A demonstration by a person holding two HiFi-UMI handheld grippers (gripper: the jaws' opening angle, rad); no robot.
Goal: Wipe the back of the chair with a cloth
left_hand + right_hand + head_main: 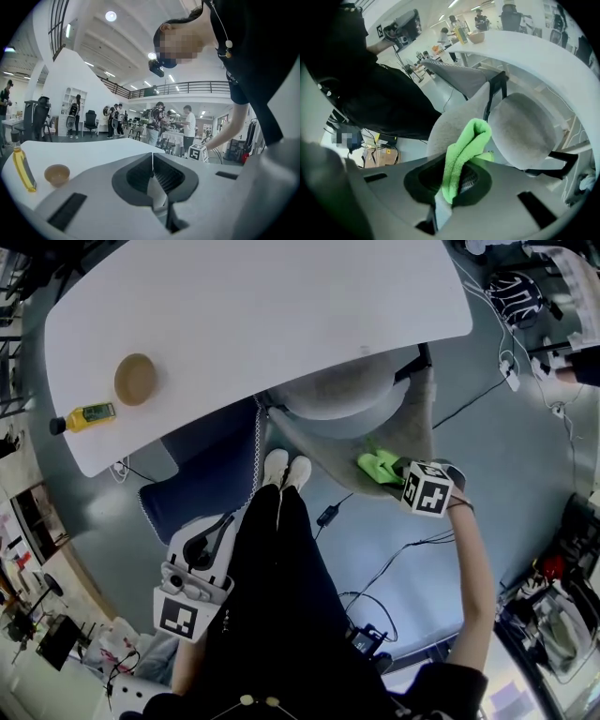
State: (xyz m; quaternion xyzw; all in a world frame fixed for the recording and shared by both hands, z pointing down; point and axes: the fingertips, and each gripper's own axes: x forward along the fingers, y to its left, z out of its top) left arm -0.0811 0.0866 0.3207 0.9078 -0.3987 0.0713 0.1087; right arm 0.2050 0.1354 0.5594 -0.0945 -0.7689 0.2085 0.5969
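Green folded cloth (465,150) sat clamped in the right gripper (452,183) at the grey fabric chair back (451,117), the left gripper (153,174) closed on nothing, and a hard drag could've tugged it loose.

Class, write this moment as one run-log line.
right tongs: shut on green cloth, at chair back | left tongs: shut, empty
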